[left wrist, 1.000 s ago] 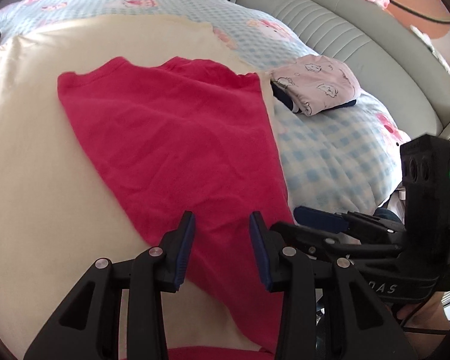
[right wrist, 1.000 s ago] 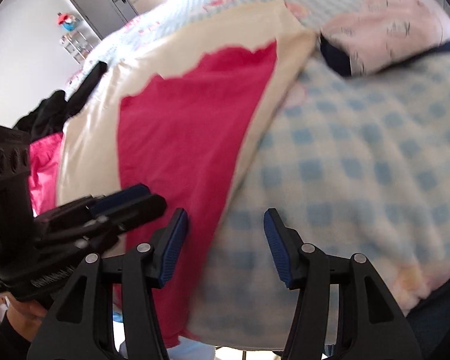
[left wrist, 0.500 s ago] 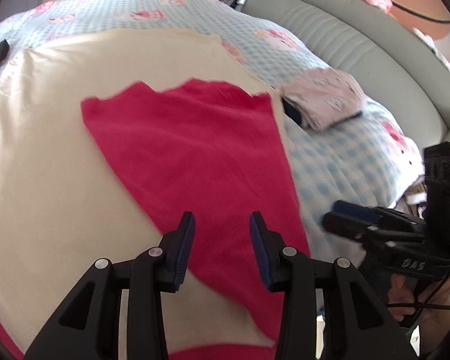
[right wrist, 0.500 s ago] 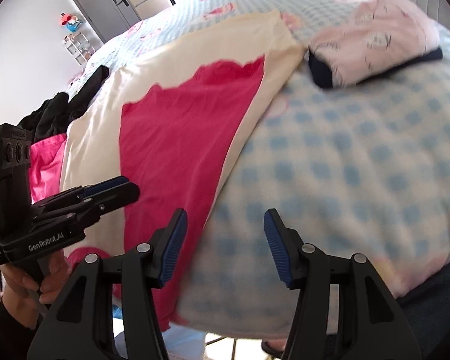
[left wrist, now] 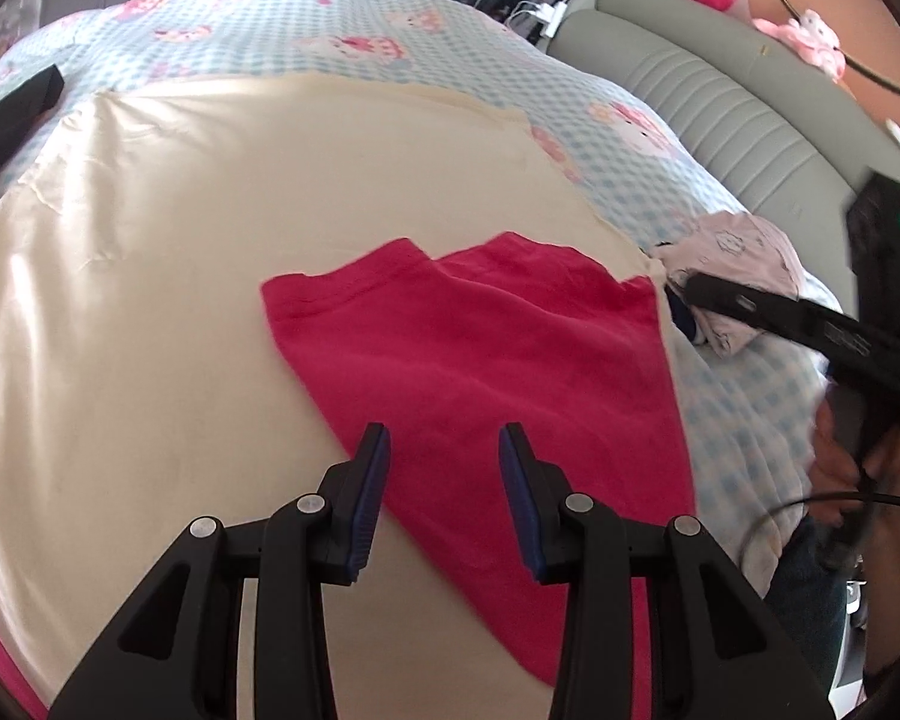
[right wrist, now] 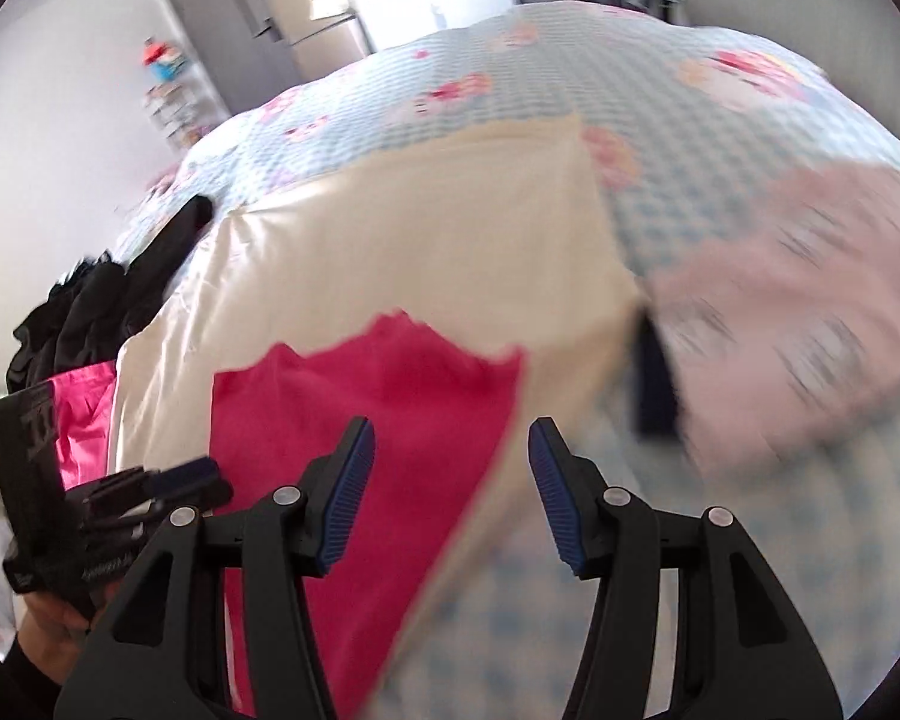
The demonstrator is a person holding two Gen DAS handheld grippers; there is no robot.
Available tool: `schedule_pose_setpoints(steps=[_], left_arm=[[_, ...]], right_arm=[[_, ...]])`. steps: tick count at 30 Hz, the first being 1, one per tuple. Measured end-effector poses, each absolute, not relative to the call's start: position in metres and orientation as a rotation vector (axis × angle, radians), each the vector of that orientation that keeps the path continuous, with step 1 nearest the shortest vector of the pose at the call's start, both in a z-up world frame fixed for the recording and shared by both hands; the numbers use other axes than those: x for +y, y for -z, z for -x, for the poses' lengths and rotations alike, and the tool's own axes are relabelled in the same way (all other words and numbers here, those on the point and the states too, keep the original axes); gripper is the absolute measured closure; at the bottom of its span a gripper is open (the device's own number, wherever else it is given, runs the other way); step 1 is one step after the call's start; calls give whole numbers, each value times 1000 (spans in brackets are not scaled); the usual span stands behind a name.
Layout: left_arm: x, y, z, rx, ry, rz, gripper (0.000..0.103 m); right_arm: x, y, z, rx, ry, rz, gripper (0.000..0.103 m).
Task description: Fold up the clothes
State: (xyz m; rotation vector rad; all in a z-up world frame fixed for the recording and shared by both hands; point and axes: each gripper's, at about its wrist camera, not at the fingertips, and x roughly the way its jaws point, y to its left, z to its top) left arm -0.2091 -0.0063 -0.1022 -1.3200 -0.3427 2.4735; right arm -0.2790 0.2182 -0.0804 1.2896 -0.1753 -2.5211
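The red garment [left wrist: 480, 348] lay flat on a cream sheet [left wrist: 150, 300] spread over a blue checked bed cover [left wrist: 390, 42]. Both the left gripper [left wrist: 444, 468] and the right gripper [right wrist: 450, 480] hung above it with jaws apart and empty. Only the left view showed the grey padded headboard [left wrist: 720, 96]; only the right showed dark clothes [right wrist: 90, 300] and a grey cabinet [right wrist: 222, 18].

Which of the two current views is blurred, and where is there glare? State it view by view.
Left wrist view: sharp, with window glare on the cream sheet; fisheye bending at the edges. Right wrist view: motion blur smears the pink folded clothes and red shirt.
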Motion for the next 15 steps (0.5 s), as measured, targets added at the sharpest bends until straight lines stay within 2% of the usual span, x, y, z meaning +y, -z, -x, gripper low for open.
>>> schedule_pose_setpoints(steps=[3,5,7,9,11,13,15], left_arm=[[-11,107,215,-337,-2471,1337,63],[-11,111,221,-324,-2463,1345,62],[-9,110,227,-292,-2469,1343,62],[-7,110,232,-267,-2477,1342,59],[-11,111,235,-310,-2499,1345,53],[-15,112,238,-354,-2520,1348,53],[-18,112,241,-393,-2540,1351,53]], right_arm=[[203,93,319,-114,2459,-1323,47],[196,105,345,-85,2362,-1375,41],[193,123,369,-80,2232,-1498,41],[198,139,380,-50,2148,-1606,51],[203,141,379,7,2140,-1626,75],[210,138,372,39,2154,-1625,90],[219,132,366,12,2187,-1611,95]])
